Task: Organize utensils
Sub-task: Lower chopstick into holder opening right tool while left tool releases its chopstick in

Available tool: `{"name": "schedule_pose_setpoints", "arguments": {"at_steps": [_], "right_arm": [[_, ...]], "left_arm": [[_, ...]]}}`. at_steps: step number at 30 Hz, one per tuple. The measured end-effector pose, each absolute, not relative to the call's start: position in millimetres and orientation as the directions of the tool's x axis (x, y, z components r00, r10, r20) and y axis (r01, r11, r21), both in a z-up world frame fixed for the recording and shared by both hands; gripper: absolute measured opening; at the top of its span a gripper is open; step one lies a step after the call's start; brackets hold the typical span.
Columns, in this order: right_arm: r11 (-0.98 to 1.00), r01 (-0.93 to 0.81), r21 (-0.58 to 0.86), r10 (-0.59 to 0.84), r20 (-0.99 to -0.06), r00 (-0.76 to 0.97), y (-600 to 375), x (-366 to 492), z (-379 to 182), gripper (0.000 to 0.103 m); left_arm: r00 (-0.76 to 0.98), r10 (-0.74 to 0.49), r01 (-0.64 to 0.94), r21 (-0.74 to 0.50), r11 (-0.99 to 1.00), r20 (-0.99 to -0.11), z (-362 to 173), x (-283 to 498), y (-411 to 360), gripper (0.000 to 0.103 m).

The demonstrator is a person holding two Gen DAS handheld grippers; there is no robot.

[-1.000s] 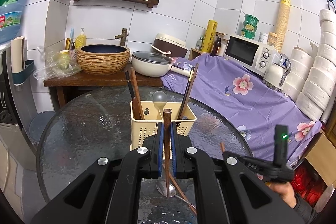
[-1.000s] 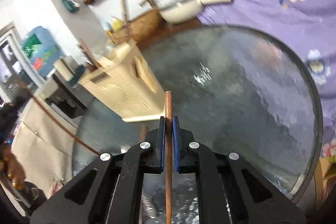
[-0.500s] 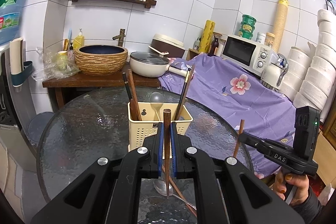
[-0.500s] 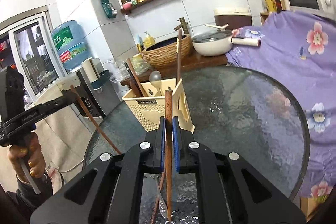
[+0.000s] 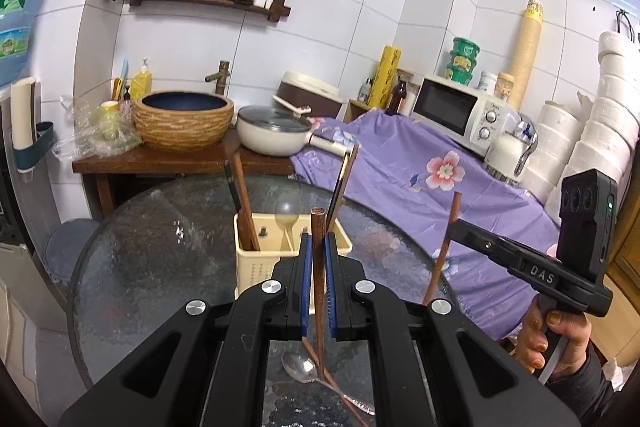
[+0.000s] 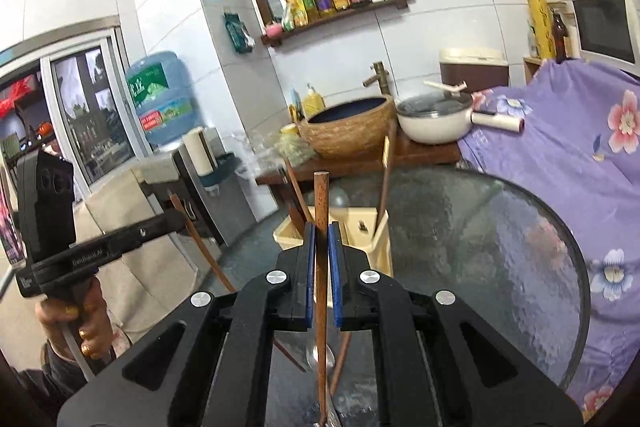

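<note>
My left gripper (image 5: 319, 245) is shut on a brown wooden chopstick (image 5: 318, 223) that stands upright in front of the cream utensil holder (image 5: 256, 271). My right gripper (image 6: 322, 233) is shut on a second chopstick (image 6: 321, 195), also upright, near the holder (image 6: 380, 251). Several chopsticks and a spoon stand in the holder. On the glass table beneath the grippers lie a metal spoon (image 5: 300, 371) and another chopstick (image 5: 340, 393). Each gripper shows in the other's view, the right gripper (image 5: 454, 227) at the right and the left gripper (image 6: 176, 217) at the left.
The round glass table (image 5: 160, 267) ends close behind the holder. Beyond it are a wooden counter with a woven basin (image 5: 184, 123) and a white pot (image 5: 272, 135). A purple flowered cloth (image 5: 400, 171) covers the right side, with a microwave (image 5: 456, 115) and stacked paper rolls (image 5: 600, 131).
Both grippers rose off the table with their chopsticks. The right one rose more and rolled upright, so its view swung from the tabletop to the wall, and it came up beside the left.
</note>
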State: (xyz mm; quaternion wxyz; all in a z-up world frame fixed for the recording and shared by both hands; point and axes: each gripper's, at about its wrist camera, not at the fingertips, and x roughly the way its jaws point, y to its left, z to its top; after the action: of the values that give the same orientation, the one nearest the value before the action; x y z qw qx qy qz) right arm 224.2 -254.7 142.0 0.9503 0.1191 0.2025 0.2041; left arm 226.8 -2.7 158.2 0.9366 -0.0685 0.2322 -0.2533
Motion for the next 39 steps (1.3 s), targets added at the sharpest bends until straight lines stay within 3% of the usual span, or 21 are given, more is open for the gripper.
{"name": "schedule_pose_setpoints", "arguments": {"at_steps": [10, 17, 21, 31, 39], "right_arm": [[0.909, -0.331, 0.254, 0.390, -0.236, 0.890, -236, 264, 221, 0.007], [0.944, -0.260, 0.204, 0.292, -0.150, 0.944, -221, 298, 248, 0.007], [0.966, -0.208, 0.152, 0.227, -0.123, 0.966, -211, 315, 236, 0.007], [0.968, -0.175, 0.181, 0.215, -0.237, 0.947, -215, 342, 162, 0.007], [0.971, -0.170, 0.167, 0.212, -0.280, 0.936, -213, 347, 137, 0.007]], "left_arm": [[0.808, -0.502, 0.418, -0.302, 0.857, -0.309, 232, 263, 6, 0.006], [0.913, -0.329, 0.260, -0.277, 0.925, -0.243, 262, 304, 6, 0.006], [0.915, -0.305, 0.226, -0.293, 0.929, -0.263, 251, 324, 0, 0.006], [0.886, -0.276, 0.191, -0.249, 0.949, -0.373, 182, 347, -18, 0.006], [0.847, -0.284, 0.196, -0.232, 0.953, -0.450, 143, 354, -26, 0.006]]}}
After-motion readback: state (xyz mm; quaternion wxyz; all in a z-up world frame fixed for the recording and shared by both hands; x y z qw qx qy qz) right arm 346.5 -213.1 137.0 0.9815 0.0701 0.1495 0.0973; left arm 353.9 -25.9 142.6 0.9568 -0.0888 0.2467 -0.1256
